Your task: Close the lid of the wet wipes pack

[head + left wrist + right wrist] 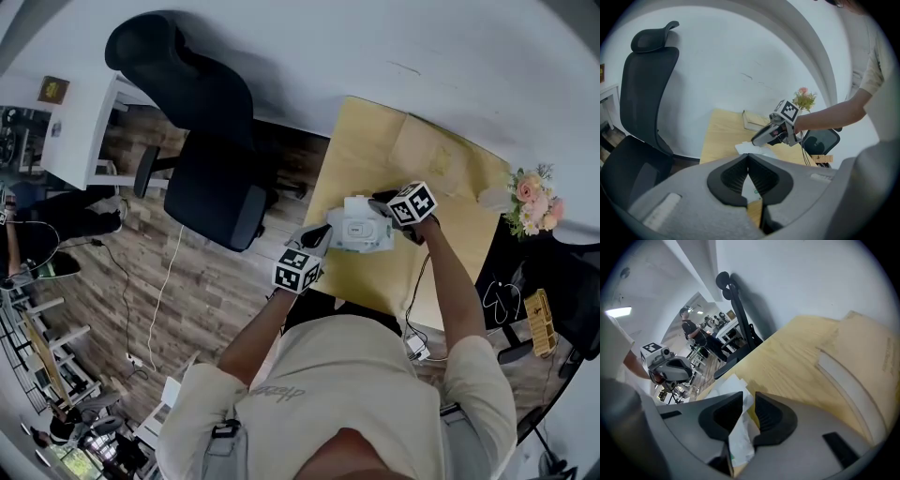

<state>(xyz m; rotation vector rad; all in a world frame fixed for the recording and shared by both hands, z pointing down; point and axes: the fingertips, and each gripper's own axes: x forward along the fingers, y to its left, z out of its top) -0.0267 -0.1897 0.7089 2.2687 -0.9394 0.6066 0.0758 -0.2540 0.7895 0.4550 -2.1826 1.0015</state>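
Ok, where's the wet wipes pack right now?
In the head view the wet wipes pack lies on the wooden table, near its left edge, between the left gripper and the right gripper, whose jaws pinch its edge.

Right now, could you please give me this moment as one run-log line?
left tongs: shut on wipes pack edge | right tongs: shut on opposite edge | pack over table | lid looks flat

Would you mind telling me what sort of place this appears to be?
Probably an office or workroom: a black office chair, a wooden desk, and a white desk farther off.
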